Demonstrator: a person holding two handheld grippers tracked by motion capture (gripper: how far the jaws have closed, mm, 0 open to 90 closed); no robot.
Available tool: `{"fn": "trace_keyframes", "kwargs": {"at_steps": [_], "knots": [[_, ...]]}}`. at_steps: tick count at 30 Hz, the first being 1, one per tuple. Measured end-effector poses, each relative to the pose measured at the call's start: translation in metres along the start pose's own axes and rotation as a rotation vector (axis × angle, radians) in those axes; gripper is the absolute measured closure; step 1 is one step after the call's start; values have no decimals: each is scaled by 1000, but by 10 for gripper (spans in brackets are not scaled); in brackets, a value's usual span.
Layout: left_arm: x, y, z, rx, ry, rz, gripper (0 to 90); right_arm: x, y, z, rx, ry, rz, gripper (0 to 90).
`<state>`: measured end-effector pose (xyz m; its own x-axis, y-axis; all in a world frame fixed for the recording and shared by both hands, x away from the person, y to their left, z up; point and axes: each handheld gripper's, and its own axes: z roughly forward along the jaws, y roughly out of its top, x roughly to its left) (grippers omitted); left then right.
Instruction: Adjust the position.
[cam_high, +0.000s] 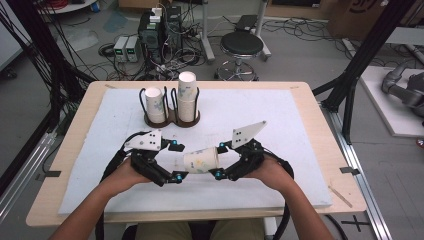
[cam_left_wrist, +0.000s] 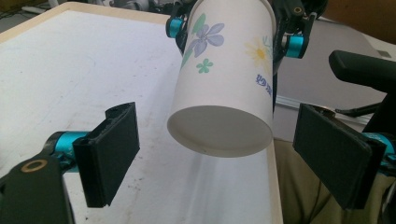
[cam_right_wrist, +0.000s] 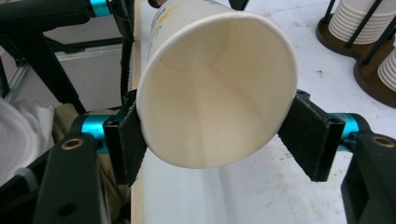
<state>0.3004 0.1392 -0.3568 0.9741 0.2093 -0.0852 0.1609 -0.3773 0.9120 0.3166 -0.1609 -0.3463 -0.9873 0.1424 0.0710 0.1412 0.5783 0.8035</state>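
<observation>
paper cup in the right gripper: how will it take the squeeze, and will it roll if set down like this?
The paper cup looks thin-walled and empty, so probably light and easily crushed; the right gripper pinches it near the open rim, its softest part. Lying on its side with tapered walls, it would likely roll in a curve. The left gripper stands open around its base.

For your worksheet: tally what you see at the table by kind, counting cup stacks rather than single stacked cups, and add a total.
Loose paper cup: 1
Cup stacks: 2
Wooden cup holder: 1
Handheld grippers, left and right: 2
Total: 6
</observation>
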Motion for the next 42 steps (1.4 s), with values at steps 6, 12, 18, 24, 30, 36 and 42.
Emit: {"fn": "trace_keyframes", "kwargs": {"at_steps": [6, 12, 18, 24, 30, 36, 42], "knots": [[0, 4, -1, 27, 4, 7, 147, 0, 12, 1, 72, 4, -34, 296], [0, 5, 0, 58, -5, 12, 152, 2, 23, 3, 130, 7, -64, 296], [-1, 8, 1, 82, -10, 22, 153, 2, 29, 7, 174, 1, -91, 296], [-1, 12, 4, 114, -7, 37, 156, 3, 36, 11, 219, 2, -108, 296], [-1, 15, 10, 156, -15, 46, 160, 4, 44, 16, 283, -7, -138, 296], [-1, 16, 16, 188, -17, 50, 168, 6, 54, 21, 334, -13, -166, 296], [-1, 18, 18, 207, -15, 50, 184, 8, 60, 24, 371, -14, -190, 296]]}}
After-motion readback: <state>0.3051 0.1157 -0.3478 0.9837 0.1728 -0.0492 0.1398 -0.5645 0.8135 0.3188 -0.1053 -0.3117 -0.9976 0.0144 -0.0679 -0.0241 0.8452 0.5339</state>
